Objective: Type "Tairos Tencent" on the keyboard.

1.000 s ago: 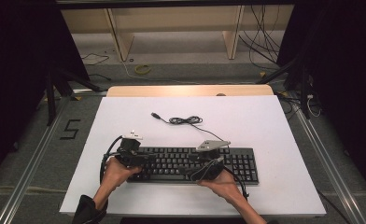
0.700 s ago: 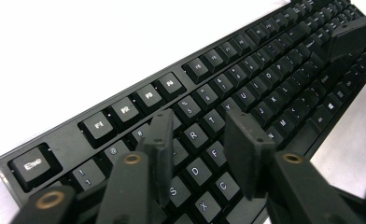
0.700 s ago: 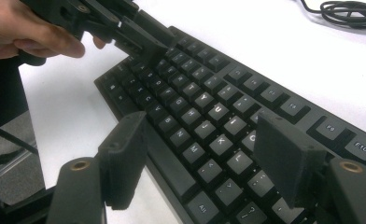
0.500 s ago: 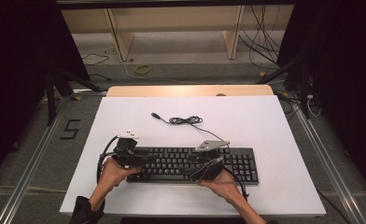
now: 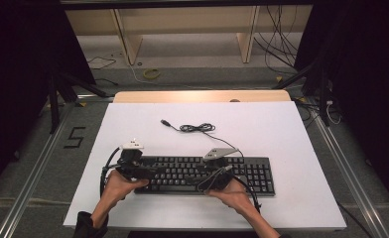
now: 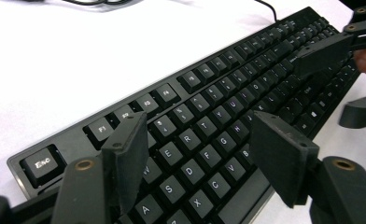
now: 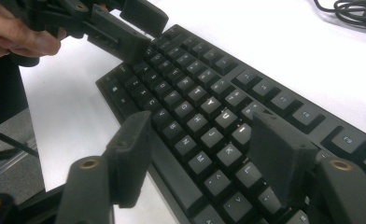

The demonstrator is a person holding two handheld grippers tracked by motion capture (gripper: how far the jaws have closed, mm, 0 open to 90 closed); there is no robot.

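Left gripper (image 6: 200,154): matte black, flat slab fingers (image 6: 125,158), brass screw inserts, black cable. Right gripper (image 7: 202,158): same build, grey triangular top plate. Dark sleeve cuff (image 5: 86,225).

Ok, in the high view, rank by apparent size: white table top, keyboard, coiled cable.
1. White table top, by far largest.
2. Keyboard.
3. Coiled cable, smallest; it lies farther from the camera, but the gap is clear.
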